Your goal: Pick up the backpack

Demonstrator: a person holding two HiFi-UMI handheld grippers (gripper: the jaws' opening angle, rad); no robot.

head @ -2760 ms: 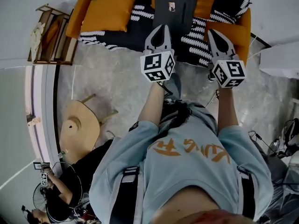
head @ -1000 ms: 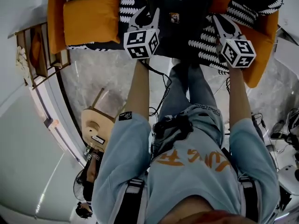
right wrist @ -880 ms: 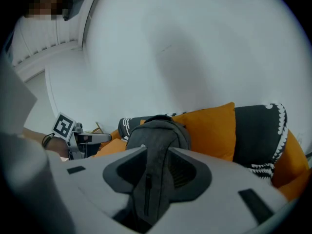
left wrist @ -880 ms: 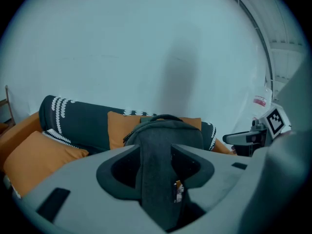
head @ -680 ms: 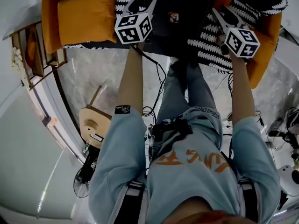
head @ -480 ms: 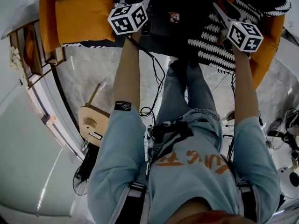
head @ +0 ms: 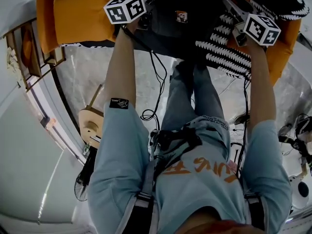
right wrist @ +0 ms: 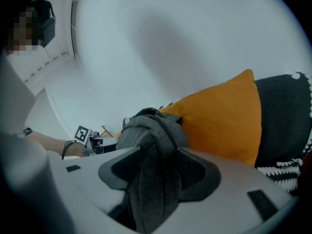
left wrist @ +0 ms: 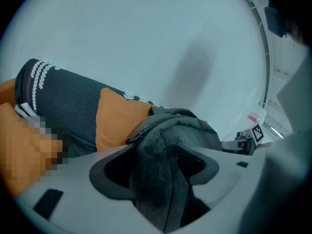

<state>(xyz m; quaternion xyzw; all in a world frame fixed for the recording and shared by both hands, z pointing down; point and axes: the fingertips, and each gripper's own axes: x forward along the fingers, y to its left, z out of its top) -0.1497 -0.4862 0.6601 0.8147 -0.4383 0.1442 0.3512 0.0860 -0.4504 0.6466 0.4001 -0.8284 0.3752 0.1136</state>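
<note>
Two grippers astride the backpack

On the sofa (head: 282, 43), the backpack (head: 192, 9) sits between an orange cushion (head: 80, 13) and a striped blanket (head: 219, 50). My left gripper (left wrist: 158, 162) and right gripper (right wrist: 158, 167) are spreading their fingers (left wrist: 109, 172), each with a fold of grey backpack cloth between them, not yet pinched. I'd push deeper before clenching. Only the gripper views show those folds; the head view crops the fingertips.

Orange cushion (head: 80, 13) crowding backpack (head: 195, 13) on left, striped blanket (head: 222, 52) lying on right; dangling cables (head: 155, 82) crossing front approach; overhead lying open.
</note>
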